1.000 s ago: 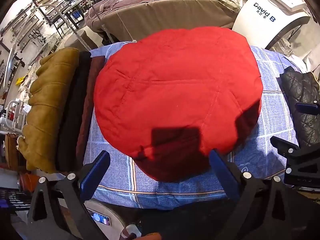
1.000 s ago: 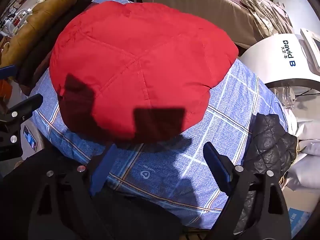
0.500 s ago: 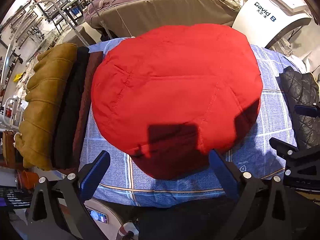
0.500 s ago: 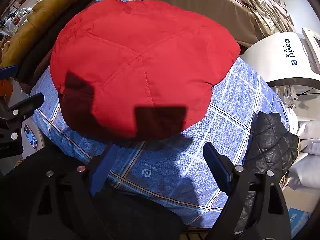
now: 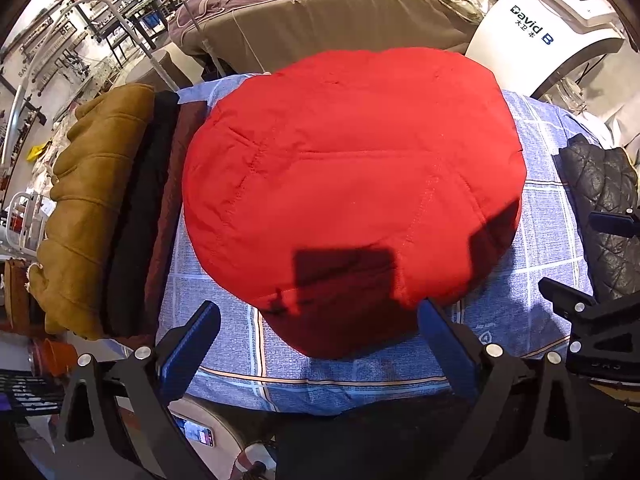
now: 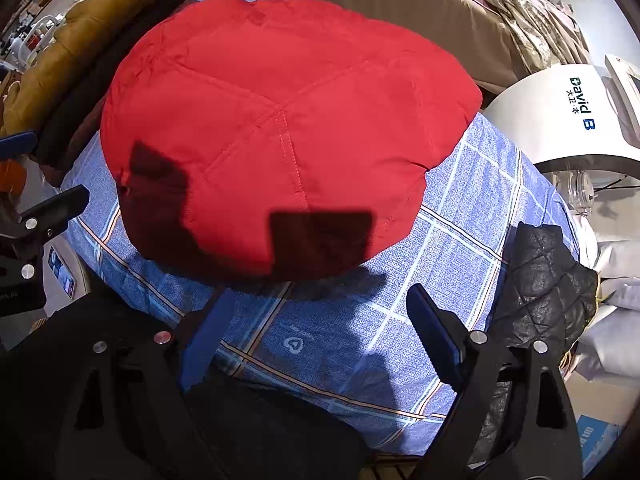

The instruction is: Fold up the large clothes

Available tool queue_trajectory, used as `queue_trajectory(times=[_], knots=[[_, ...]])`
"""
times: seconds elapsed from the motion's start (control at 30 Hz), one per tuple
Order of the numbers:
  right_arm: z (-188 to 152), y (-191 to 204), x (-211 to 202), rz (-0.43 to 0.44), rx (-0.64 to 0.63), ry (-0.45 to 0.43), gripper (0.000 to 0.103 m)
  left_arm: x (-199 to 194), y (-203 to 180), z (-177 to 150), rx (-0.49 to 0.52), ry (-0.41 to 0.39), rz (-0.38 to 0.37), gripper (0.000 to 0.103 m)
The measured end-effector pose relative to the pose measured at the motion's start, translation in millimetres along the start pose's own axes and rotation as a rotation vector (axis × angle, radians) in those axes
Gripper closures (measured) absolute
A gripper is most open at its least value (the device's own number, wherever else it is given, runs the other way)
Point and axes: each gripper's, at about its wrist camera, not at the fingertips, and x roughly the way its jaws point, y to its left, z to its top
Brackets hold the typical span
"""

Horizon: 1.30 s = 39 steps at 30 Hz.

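Observation:
A red padded jacket (image 5: 352, 184) lies folded into a rounded bundle on the blue checked sheet (image 5: 536, 248) of the table; it also shows in the right wrist view (image 6: 280, 120). My left gripper (image 5: 320, 336) is open and empty, held above the jacket's near edge. My right gripper (image 6: 316, 320) is open and empty over the sheet (image 6: 400, 304), just short of the jacket's near edge. Each gripper's side shows in the other view.
A mustard padded coat (image 5: 92, 208) and dark clothes (image 5: 140, 216) are stacked at the table's left. A black quilted jacket (image 6: 540, 280) lies at the right edge. A brown couch (image 5: 320, 20) and a white machine (image 5: 552, 28) stand behind.
Both grippers have drawn back slightly toward the near edge of the table and stay open. The red jacket has not moved.

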Motion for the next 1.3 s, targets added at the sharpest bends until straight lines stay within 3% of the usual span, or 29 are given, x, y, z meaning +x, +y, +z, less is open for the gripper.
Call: queue_trajectory(times=[1.3], knots=[[-0.3,0.8,3.6,0.005,-0.011,0.012,0.016,3.5,2.6,-2.3,-0.006,0.005,0.004,0.006]])
